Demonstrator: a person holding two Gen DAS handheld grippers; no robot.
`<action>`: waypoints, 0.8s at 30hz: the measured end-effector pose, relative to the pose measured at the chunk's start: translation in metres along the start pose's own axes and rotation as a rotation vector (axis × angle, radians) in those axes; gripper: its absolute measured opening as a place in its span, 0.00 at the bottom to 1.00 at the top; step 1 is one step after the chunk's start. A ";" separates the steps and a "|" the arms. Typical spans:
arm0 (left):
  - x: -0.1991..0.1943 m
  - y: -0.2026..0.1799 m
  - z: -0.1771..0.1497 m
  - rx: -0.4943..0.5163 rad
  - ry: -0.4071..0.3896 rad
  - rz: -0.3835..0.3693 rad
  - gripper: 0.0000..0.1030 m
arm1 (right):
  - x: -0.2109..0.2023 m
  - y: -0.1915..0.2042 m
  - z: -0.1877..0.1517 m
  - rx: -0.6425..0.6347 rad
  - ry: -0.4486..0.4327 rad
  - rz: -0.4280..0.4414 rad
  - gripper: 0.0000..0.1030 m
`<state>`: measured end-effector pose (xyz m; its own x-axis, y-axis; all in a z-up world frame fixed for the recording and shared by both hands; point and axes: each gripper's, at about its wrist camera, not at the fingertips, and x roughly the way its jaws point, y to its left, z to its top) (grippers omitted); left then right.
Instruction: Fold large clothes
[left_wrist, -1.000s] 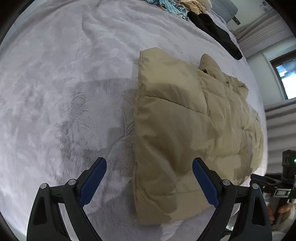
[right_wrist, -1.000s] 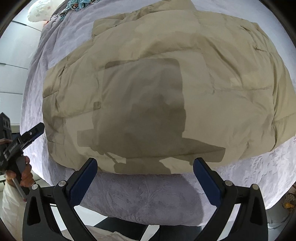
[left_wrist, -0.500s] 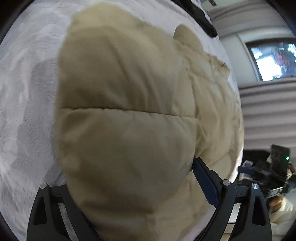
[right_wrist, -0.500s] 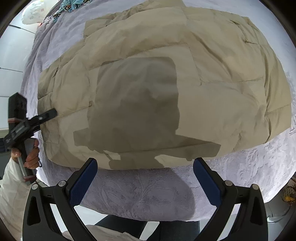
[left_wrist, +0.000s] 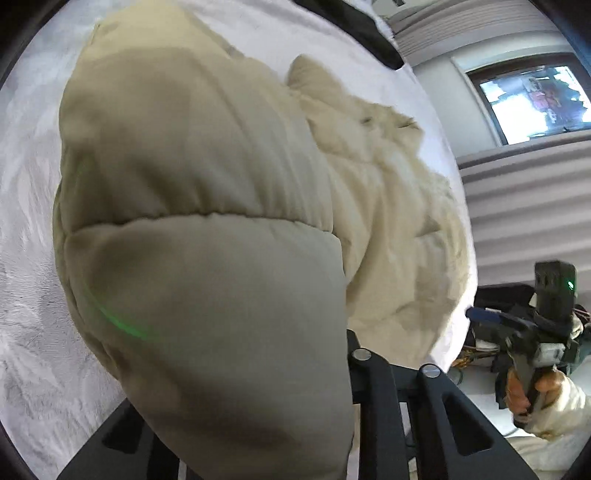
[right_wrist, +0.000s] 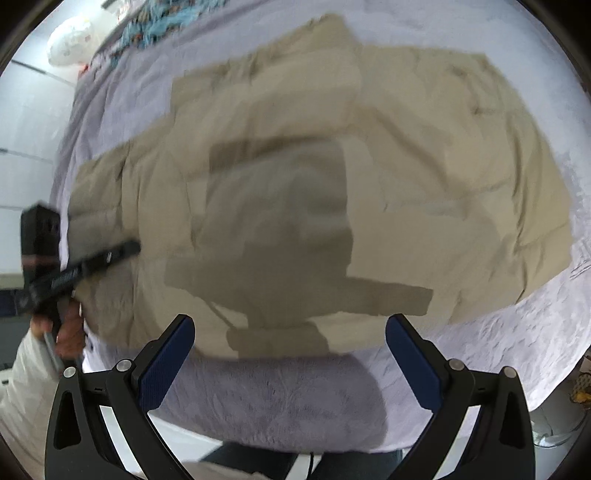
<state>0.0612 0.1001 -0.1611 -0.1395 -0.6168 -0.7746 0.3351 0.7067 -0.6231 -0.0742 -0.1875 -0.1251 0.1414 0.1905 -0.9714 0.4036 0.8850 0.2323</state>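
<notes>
Jacket (right_wrist: 332, 177): beige quilted padded jacket is lying spread on the bed (right_wrist: 280, 398), filling most of the right wrist view from 9 o'clock to 3 o'clock; the picture is blurred, so the seams are hard to read there. In the left wrist view one puffy end of it is bulging right against the lens, from the centre down to 6 o'clock, and the rest is running away toward 2 o'clock.

Left gripper (left_wrist: 258, 435): it is sitting at the jacket's near end, with the padded cloth covering the place between its fingers. The black finger frames are drawn close in beside the cloth, so the tongs are looking pressed together on the jacket; the pads themselves are hidden. In the right wrist view it is showing at 9 o'clock, blurred, with its tip over the jacket's edge.

Right gripper (right_wrist: 288, 358): its blue pads (right_wrist: 166, 365) are standing wide apart at 6 o'clock, pinching nothing. It is hovering over the bed's near edge, just short of the jacket's hem. In the left wrist view it is showing at 4 o'clock, beside the bed.

Bed: pale lilac textured cover is lying under the jacket on all sides.

Dark garment (left_wrist: 354, 29): it is lying at 12 o'clock in the left wrist view, far from the jacket.

Window (left_wrist: 532, 99): it is glowing at 2 o'clock.
</notes>
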 end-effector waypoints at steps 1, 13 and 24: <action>-0.006 -0.007 0.000 0.000 -0.011 -0.009 0.22 | -0.005 -0.003 0.003 0.006 -0.030 -0.003 1.00; -0.050 -0.126 0.004 0.081 -0.085 0.050 0.22 | 0.059 -0.019 0.073 0.061 -0.092 0.258 0.12; 0.002 -0.248 0.029 0.150 -0.050 0.275 0.22 | 0.107 -0.049 0.084 0.144 0.027 0.402 0.04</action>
<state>0.0047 -0.0859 -0.0049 0.0201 -0.4287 -0.9032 0.4884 0.7925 -0.3653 -0.0029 -0.2466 -0.2364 0.2905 0.5212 -0.8024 0.4438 0.6696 0.5956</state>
